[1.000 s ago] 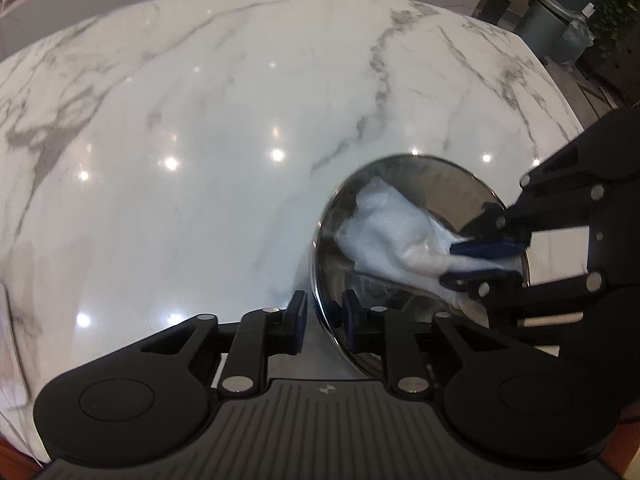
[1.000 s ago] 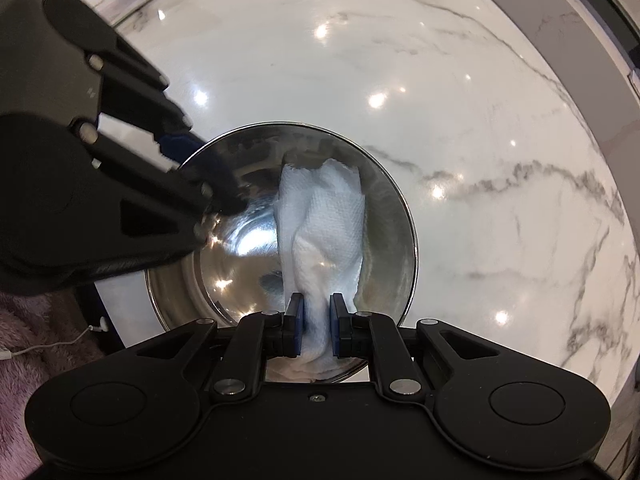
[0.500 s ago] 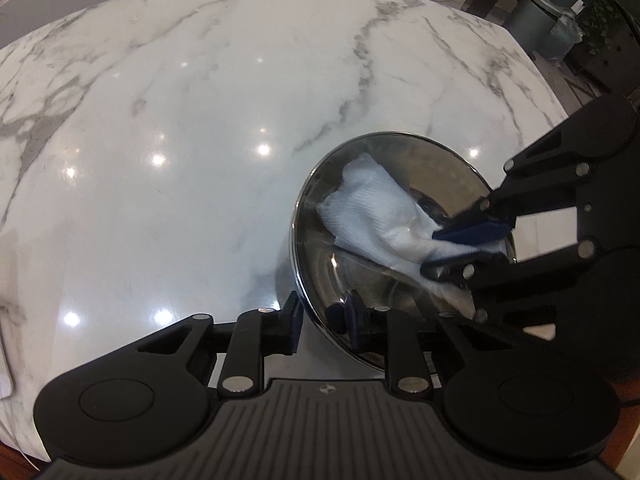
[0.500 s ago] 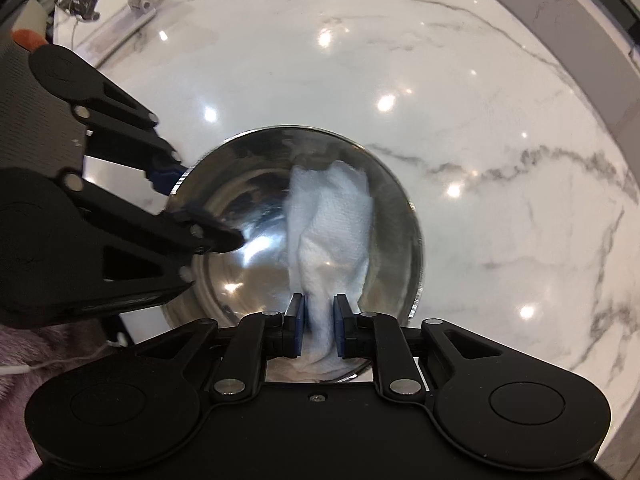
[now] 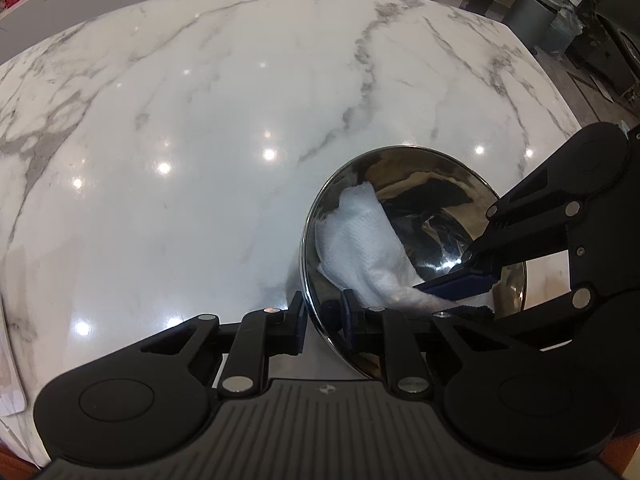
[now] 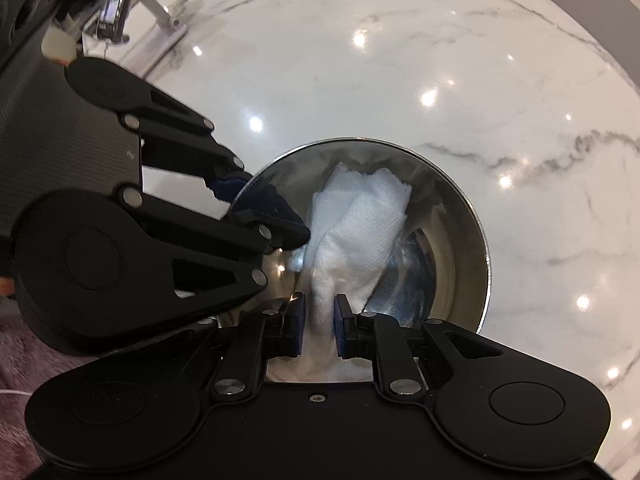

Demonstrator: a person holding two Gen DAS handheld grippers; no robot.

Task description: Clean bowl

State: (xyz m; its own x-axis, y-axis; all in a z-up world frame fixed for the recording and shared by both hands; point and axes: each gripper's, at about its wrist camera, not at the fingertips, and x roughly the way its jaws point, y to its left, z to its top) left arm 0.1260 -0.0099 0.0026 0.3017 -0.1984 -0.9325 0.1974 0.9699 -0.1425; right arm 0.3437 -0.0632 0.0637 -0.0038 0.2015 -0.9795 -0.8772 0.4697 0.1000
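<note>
Bowl (image 5: 432, 208): shiny steel, resting on the white marble surface (image 5: 200, 140).
Left gripper (image 5: 322, 320): fingers closing across the bowl's near rim, steadying it.
Right gripper (image 6: 318, 330): fingers clamped on a bunched white cloth (image 6: 360, 220) lying inside the bowl.
Wiping well: press the cloth against the wall, sweep round the curve, and hold the rim firm so the bowl likely won't skate.

Left gripper (image 5: 322, 314) jaws closing (downward)
</note>
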